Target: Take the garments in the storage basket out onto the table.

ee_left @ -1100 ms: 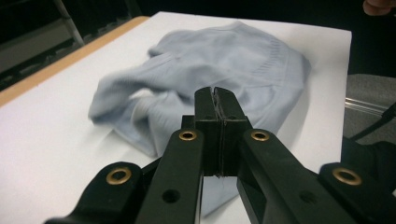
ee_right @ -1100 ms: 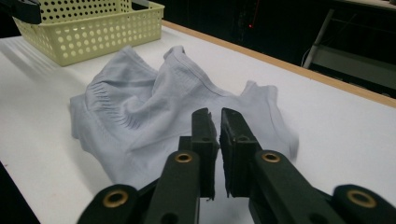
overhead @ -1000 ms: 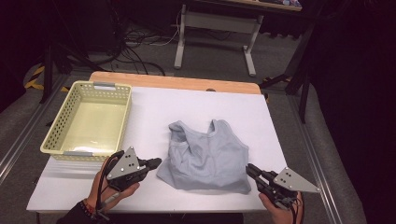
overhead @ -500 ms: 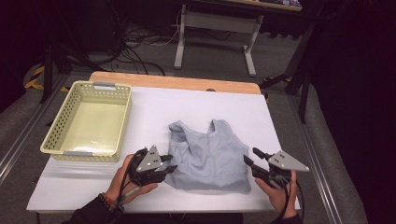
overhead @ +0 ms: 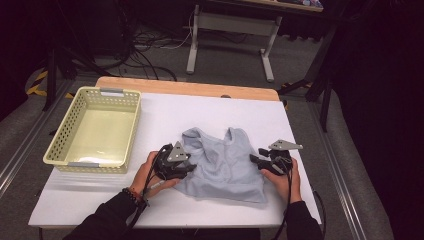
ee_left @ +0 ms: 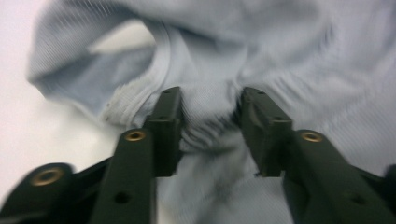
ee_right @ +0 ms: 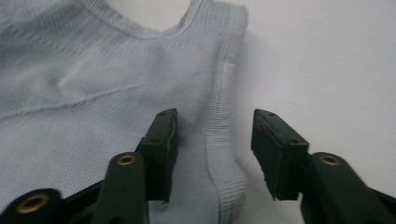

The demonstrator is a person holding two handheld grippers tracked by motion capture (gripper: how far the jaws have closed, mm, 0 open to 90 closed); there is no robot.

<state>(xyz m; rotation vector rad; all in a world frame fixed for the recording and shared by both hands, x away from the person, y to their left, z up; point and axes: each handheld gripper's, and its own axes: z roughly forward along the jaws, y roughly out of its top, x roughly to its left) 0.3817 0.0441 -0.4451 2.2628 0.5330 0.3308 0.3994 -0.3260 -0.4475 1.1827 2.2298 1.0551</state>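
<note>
A light blue-grey tank top [overhead: 225, 167] lies crumpled on the white table [overhead: 165, 112], straps toward the far side. My left gripper [overhead: 191, 167] is down on its left edge. In the left gripper view the jaws [ee_left: 210, 100] stand apart with a puckered fold of the tank top [ee_left: 280, 56] between them; they have just been closing. My right gripper [overhead: 256, 159] is at the right edge. Its jaws [ee_right: 215, 116] straddle the ribbed side hem [ee_right: 219, 135] of the tank top [ee_right: 93, 70] with gaps on both sides, and have also just been closing.
A pale yellow plastic basket [overhead: 65, 162] stands on the left of the table, nothing visible inside it. A wooden strip [overhead: 185, 87] runs along the far edge. Desk legs and cables are on the floor behind.
Both hands have moved inward and down from the table's near edge onto the tank top's sides. Both grippers' jaws, shut a second ago, now stand apart over fabric.
</note>
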